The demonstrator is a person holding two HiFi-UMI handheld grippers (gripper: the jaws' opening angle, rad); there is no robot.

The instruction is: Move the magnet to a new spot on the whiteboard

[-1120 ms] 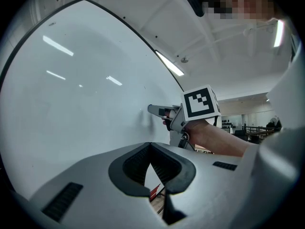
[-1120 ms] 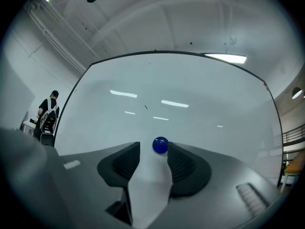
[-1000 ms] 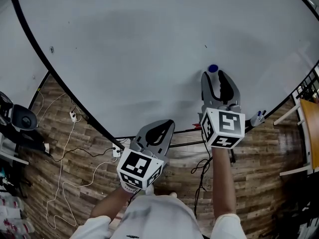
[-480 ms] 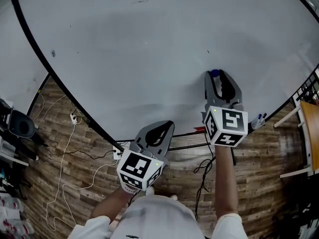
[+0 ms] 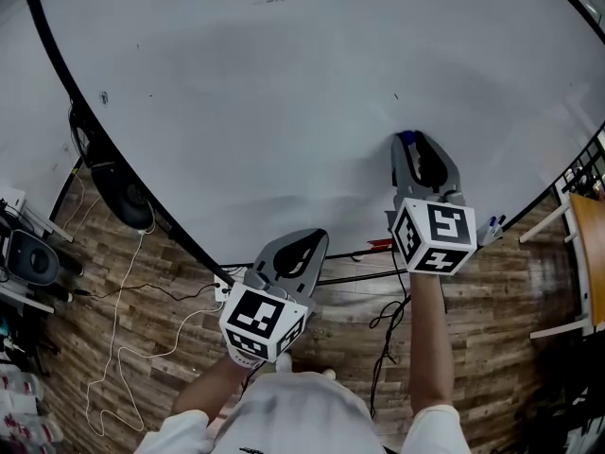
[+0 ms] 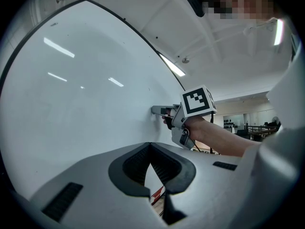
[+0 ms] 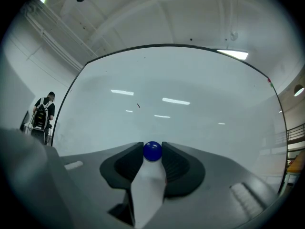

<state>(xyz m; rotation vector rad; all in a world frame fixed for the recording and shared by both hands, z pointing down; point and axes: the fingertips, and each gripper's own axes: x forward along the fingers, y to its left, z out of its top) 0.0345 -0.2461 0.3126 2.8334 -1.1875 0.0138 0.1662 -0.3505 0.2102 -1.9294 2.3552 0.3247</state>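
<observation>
The left hand-held gripper [image 6: 150, 144], smooth grey plastic with ribbed black pads, is held short of the board, its jaws brought together on nothing. At 2 o'clock from it in the head view, the right hand-held gripper [image 7: 152, 150] is pressed up to the glossy whiteboard [image 5: 284, 93]. Its jaws have just been closing and are clamped on the magnet [image 7: 152, 152], a small, round, shiny blue knob stuck low on the board's right part. Only a blue sliver of it is seen in the head view, while its full round is shown in the right gripper view. The right gripper's side profile against the board is given by the left gripper view. A wood-plank floor [image 5: 142, 348] is seen at 6 o'clock.
</observation>
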